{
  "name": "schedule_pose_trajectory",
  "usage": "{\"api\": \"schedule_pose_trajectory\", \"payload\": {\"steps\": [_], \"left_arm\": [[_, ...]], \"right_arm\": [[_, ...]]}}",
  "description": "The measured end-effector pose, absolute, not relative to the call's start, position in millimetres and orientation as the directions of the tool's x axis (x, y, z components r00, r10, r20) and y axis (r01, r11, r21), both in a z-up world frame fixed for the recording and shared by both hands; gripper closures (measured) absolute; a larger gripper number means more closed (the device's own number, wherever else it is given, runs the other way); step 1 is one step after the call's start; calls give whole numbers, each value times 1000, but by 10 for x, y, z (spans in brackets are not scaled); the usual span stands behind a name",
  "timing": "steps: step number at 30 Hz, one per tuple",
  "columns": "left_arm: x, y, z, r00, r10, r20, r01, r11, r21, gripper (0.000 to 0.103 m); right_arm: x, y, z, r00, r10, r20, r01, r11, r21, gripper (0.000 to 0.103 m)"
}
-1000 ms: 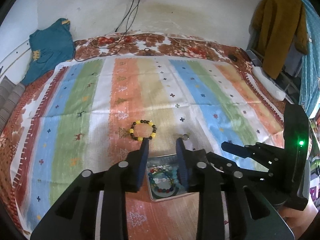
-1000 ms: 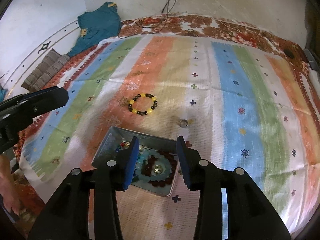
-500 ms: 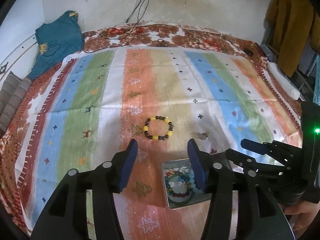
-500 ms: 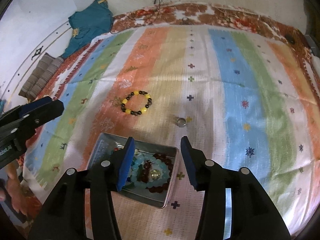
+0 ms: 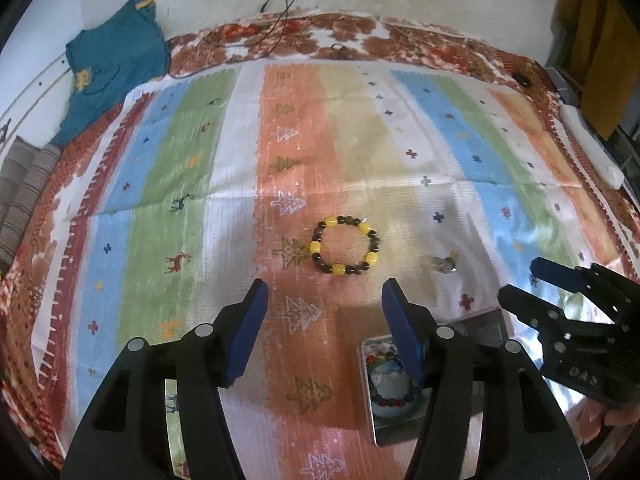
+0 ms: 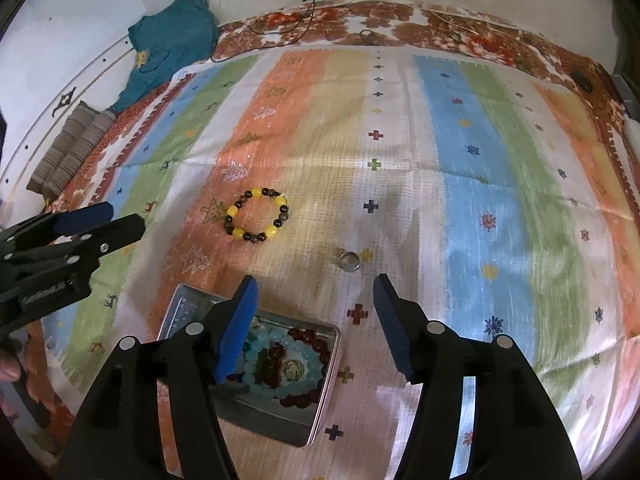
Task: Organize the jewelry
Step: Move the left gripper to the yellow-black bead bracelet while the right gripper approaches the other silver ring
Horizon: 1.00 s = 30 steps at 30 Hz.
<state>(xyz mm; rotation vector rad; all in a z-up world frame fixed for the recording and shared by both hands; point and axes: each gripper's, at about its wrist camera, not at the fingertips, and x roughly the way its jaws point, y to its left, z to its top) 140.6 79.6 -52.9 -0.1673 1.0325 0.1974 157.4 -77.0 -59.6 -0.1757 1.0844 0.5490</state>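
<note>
A yellow and dark bead bracelet (image 5: pixel 345 246) (image 6: pixel 257 218) lies flat on the striped cloth. A small silver ring (image 5: pixel 442 263) (image 6: pixel 350 261) rests to its right. A metal tin (image 6: pixel 320 416) (image 5: pixel 376 420) near the front holds several bead bracelets. My left gripper (image 5: pixel 324 294) hovers just short of the yellow bracelet, jaws opening, nothing between them. My right gripper (image 6: pixel 314 290) hangs over the tin's far edge, just short of the ring, jaws opening and empty.
A teal garment (image 5: pixel 116 60) and folded grey cloth (image 5: pixel 22 192) lie at the left of the bed. Cables (image 5: pixel 280 12) run down the back wall. A white object (image 5: pixel 592 148) sits at the right edge, with hanging clothes (image 5: pixel 592 40) behind it.
Both grippers' jaws have spread wider. The left gripper has shifted left off the tin and lower, so the yellow bracelet lies ahead of its fingers. The right gripper has edged toward the ring.
</note>
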Motion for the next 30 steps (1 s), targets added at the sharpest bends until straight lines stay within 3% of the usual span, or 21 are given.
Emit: {"api": "schedule_pose_trajectory", "payload": {"steps": [11,30], "left_arm": [[1710,856,-772,443,81,-893,-246,969,-34,44],[2065,959,-1199,352,79,-933,-239,971,-8,43]], "right_arm": [[1808,-712,-776,279,341,-898,-486,856,174,43],[2114,-551,-1181,187,256,-949,-488,862,136,43]]}}
